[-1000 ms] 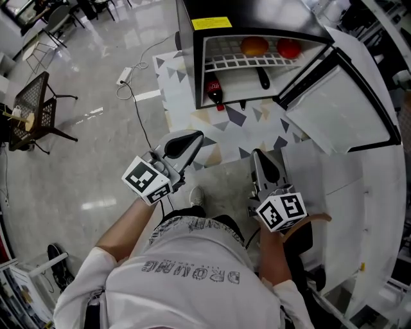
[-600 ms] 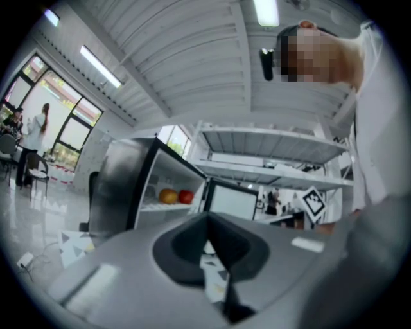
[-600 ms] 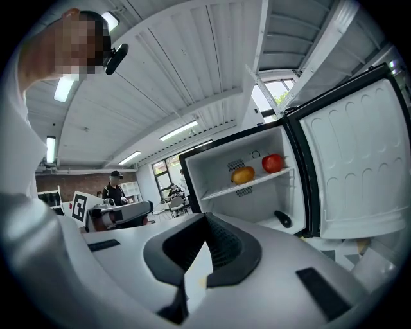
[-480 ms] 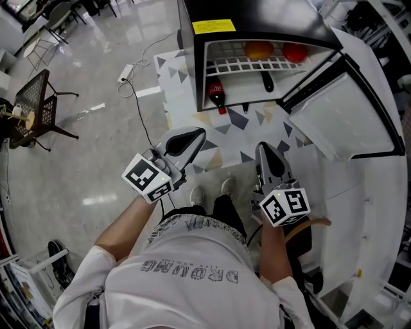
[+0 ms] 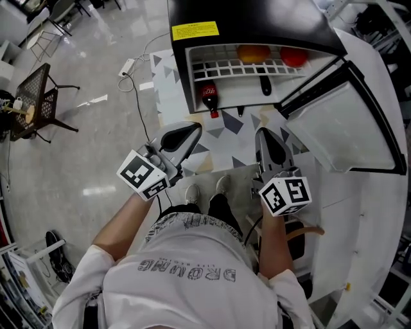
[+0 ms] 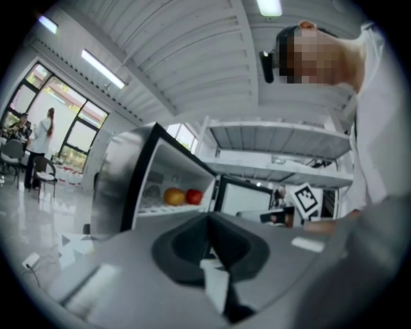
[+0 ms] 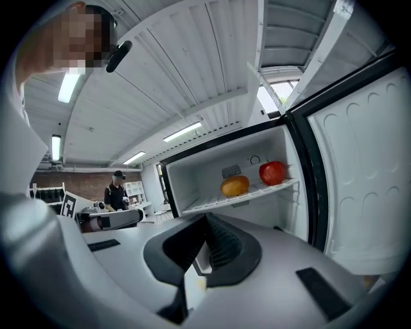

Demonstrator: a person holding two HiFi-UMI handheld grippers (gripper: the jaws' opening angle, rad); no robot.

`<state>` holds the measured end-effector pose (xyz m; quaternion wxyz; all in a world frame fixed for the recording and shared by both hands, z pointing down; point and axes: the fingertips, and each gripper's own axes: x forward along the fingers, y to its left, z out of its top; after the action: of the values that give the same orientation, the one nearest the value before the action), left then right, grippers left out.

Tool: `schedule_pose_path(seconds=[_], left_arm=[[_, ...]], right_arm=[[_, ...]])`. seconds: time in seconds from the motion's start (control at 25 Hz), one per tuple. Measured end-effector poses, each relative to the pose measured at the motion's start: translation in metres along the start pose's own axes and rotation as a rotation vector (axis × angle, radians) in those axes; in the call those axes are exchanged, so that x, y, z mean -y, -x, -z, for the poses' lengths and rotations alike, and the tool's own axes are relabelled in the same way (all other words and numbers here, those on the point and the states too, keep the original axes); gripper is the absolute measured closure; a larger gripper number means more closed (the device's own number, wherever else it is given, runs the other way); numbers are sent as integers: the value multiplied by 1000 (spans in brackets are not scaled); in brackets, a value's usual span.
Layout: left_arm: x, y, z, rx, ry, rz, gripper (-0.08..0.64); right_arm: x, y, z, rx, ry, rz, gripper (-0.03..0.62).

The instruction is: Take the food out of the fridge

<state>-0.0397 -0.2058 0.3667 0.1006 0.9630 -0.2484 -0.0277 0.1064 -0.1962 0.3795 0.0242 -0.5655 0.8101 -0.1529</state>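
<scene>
At the left of the head view, the left gripper has come forward with the person toward the open fridge, jaws clenched on nothing. The fridge now sits nearer and fills more of the top of the frame than a second ago. Inside it, low on the left, one bottle with a red cap stands under the wire shelf. On that shelf lies one orange fruit, then one red fruit near it on the right, not touching. One dark item shows just below the shelf, can't tell what it is. The right gripper has advanced too, jaws pressed together and empty, and its own view has both fruits straight ahead. The door stands swung open at far right. My read: this is the approach step, nothing is taken yet and all the food is in the fridge, well ahead of both grippers. Either jaws will need to open before a grab. Count: two grippers, one fridge, one shelf, one bottle, two fruits, one dark item, one door.
</scene>
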Motion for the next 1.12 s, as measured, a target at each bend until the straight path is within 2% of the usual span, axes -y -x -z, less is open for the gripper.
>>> schedule_pose_path(seconds=[0.32,0.6,1.0,1.12], left_arm=[[-3,-47,0,-3,-5,-38,552],[-5,-88,-5,-5,-24,-44,552],[-7,-118,-7,-13,-37,-58,552],[-9,-125,-8,-16,-42,-61,552]], right_arm=[[45,-21,-16,-6,17,-27,592],[84,-40,-36,16,48,-15,592],[129,-67,-65,75,97,61,591],[138,-76,-77,104,104,80,571]])
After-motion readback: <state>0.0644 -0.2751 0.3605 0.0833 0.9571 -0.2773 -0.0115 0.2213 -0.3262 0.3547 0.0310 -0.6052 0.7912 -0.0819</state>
